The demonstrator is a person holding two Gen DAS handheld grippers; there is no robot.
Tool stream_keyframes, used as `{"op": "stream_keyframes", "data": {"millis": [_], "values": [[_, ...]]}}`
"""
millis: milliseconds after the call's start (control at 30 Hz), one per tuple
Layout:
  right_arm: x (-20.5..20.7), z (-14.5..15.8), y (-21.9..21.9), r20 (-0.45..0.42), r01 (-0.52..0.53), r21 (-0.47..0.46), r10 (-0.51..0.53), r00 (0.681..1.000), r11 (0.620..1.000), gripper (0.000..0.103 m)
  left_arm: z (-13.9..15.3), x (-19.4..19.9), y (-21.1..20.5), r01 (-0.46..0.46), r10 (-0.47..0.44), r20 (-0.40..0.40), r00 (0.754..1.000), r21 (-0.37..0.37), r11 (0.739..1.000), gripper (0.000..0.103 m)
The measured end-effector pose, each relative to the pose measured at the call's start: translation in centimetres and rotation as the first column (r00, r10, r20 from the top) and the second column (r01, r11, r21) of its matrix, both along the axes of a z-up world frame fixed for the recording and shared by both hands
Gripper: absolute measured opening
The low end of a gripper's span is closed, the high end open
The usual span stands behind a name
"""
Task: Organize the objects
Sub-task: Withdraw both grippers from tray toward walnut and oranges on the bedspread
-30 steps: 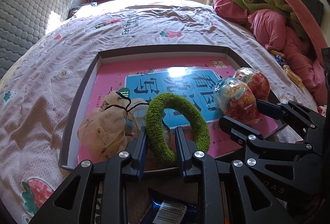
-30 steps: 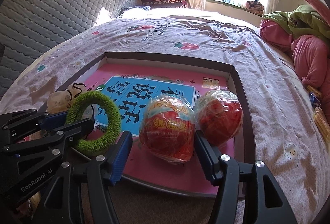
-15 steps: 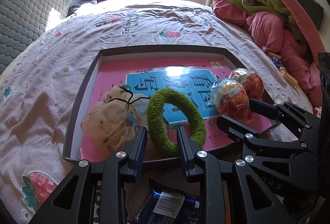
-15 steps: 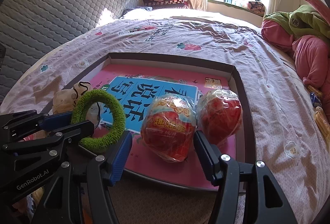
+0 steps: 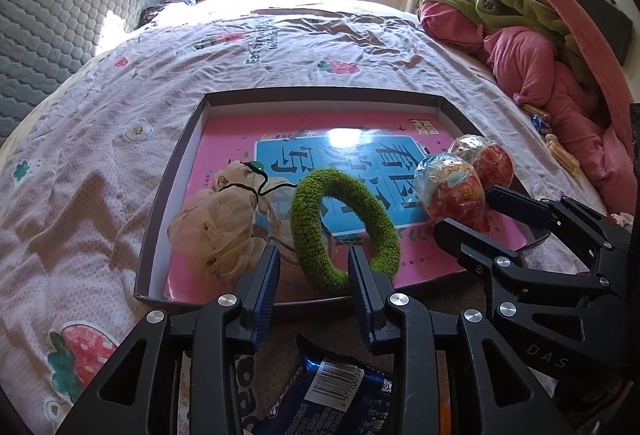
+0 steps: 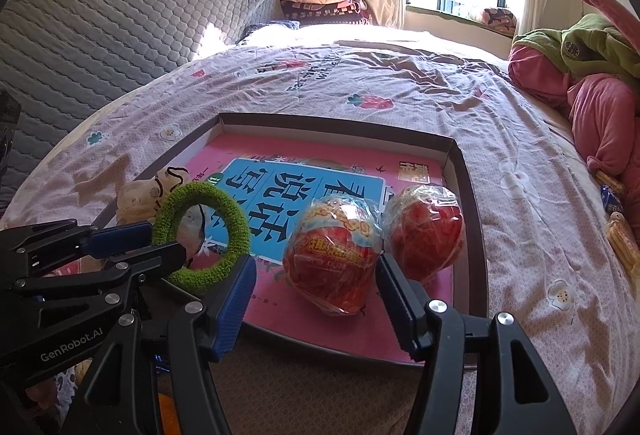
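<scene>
A shallow dark tray (image 5: 320, 93) lined with a pink book lies on the bed. In it a green fuzzy ring (image 5: 308, 231) stands on edge beside a beige mesh scrunchie (image 5: 216, 227). My left gripper (image 5: 313, 255) straddles the ring's near edge. Its jaws are opening, and the left pad is clear of the ring. Two red wrapped eggs sit at the tray's right, the near egg (image 6: 332, 255) and the far egg (image 6: 428, 231). My right gripper (image 6: 315, 267) stands open around the near egg, with a gap showing at its left pad.
A blue snack packet (image 5: 332, 391) lies under my left gripper. Pink and green clothing (image 5: 532, 67) is heaped at the bed's right side, with small snacks (image 6: 618, 231) by the edge. A grey quilted headboard (image 6: 100, 35) runs along the left.
My left gripper's jaws have spread apart, away from the green ring, which stays standing in the tray. The right gripper and the eggs look unchanged.
</scene>
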State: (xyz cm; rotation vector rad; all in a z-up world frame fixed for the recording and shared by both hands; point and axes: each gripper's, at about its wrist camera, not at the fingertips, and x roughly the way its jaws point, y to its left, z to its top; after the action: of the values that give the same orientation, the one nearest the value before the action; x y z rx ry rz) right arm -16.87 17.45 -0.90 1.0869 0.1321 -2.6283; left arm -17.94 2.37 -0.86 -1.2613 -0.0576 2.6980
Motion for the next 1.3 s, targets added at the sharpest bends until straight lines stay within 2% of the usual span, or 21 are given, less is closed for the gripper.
{"op": "stream_keyframes", "data": {"millis": [267, 1300], "values": [[0.4, 0.5, 0.0, -0.013, -0.007, -0.010, 0.007, 1.000, 1.000, 0.064, 0.4, 0.4, -0.4, -0.008, 0.008, 0.009, 1.000, 0.008, 1.000, 0.050], [1.9, 3.0, 0.5, -0.068, -0.031, -0.057, 0.027, 0.997, 0.998, 0.065, 3.1, 2.8, -0.6, -0.047, 0.048, -0.036, 0.998, 0.002, 0.999, 0.056]]}}
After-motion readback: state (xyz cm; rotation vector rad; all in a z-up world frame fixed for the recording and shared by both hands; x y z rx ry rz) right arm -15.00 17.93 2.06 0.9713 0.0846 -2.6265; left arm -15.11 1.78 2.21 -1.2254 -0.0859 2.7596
